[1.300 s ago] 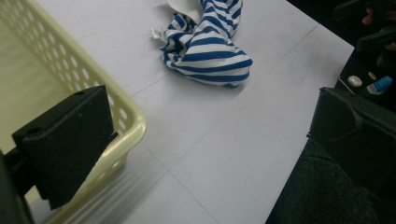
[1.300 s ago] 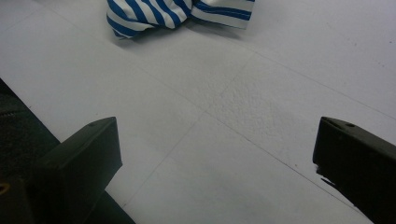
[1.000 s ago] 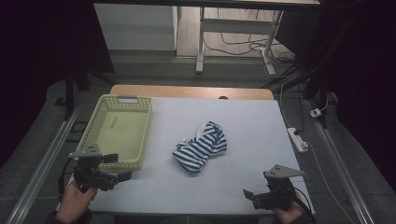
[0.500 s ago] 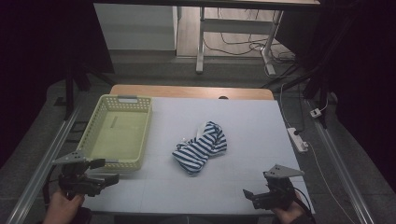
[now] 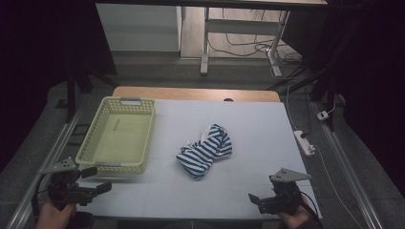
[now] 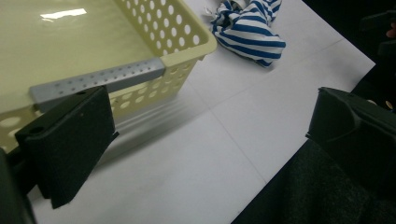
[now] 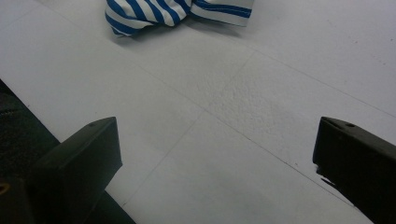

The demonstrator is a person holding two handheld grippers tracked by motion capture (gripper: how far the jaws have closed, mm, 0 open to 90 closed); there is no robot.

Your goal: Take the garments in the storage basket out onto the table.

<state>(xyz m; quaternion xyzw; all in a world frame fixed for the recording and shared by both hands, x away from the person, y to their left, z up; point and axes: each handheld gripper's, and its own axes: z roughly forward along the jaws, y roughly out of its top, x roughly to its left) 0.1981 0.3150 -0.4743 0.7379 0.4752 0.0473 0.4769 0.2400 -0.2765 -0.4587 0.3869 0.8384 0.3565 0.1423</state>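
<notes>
A crumpled blue-and-white striped cloth [image 5: 205,150] lies near the middle of the white table [image 5: 267,124]. A pale yellow perforated basket [image 5: 117,136] stands empty at the table's left side. My left gripper [image 5: 97,180] hovers open at the near left corner, just in front of the basket's near rim. In the left gripper view its jaws [image 6: 210,140] stand wide apart, with the basket rim [image 6: 191,51] close ahead and the cloth [image 6: 252,28] beyond. My right gripper [image 5: 255,199] is open at the near right edge; in its own view it [image 7: 217,158] frames bare table, with the cloth [image 7: 154,11] farther off.
A wooden strip [image 5: 196,93] runs along the table's far edge. A white power strip [image 5: 304,142] lies on the floor off the right side, with metal rails [image 5: 348,167] along both sides. Desk legs and cables stand beyond the table.
My left gripper has drawn back toward the person and to the left, away from the basket's near rim. The right gripper, cloth and basket have not moved.
</notes>
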